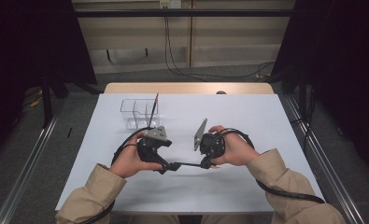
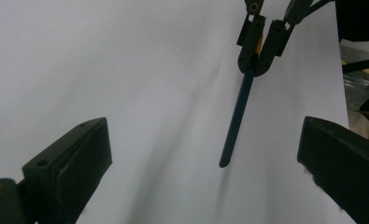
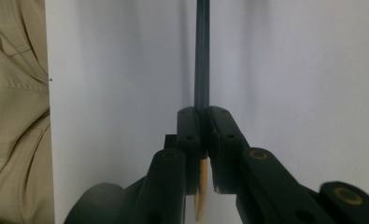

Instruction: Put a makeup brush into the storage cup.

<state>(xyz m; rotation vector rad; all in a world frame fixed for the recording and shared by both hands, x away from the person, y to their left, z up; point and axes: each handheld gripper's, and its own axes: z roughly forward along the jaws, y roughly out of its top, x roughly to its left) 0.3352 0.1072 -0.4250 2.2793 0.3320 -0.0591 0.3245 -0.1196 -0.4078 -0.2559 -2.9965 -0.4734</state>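
Right gripper view looks along the right gripper (image 3: 203, 122), its jaws clamped on a dark blue pencil (image 3: 202, 56) held above the white table (image 3: 289, 60). Facing it, the left gripper (image 2: 205, 158) has its jaws spread wide, the pencil's free end between them, untouched. Farther back stands a clear organizer (image 1: 139, 113) holding another pencil (image 1: 153, 108).
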